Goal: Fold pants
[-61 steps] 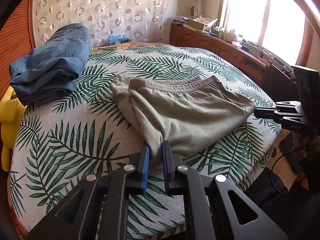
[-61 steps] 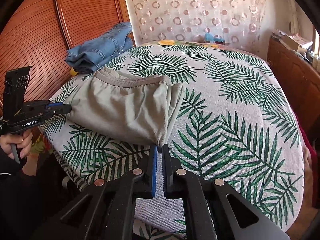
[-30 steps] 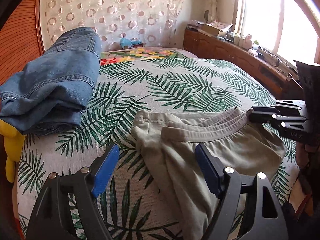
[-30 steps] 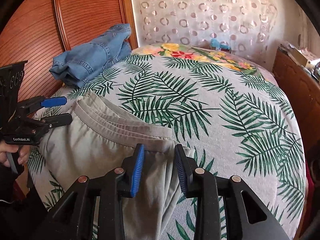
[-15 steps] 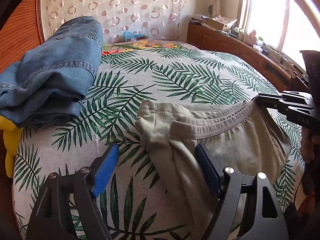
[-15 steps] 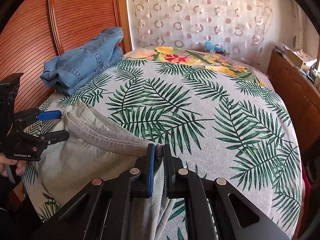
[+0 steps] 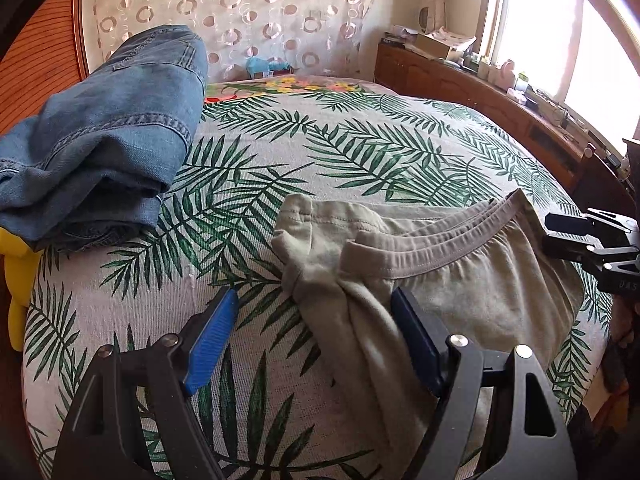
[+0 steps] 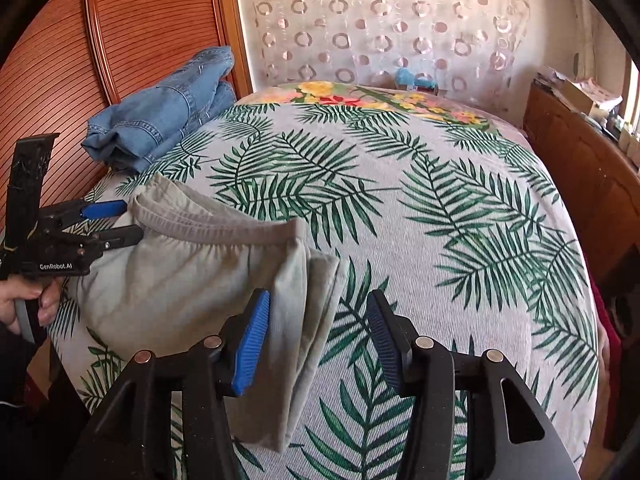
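The pants (image 7: pixel 460 292) are soft matt grey-green knit cloth with a ribbed waistband. The bed cover (image 8: pixel 420 240) is woven cloth, a little rough, printed with leaves. The jeans (image 7: pixel 112 128) are thick blue denim with visible seams. The headboard (image 8: pixel 132 40) is glossy, ribbed reddish wood.

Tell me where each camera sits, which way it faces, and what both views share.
Left wrist: rides the left gripper, looking down across the palm-leaf bedspread at the grey-green folded pants; right gripper at its right edge.
Right wrist: rides the right gripper, jaws opening around the pants' edge; left gripper and hand at left.
Shared: pants, folded blue jeans, bedspread.
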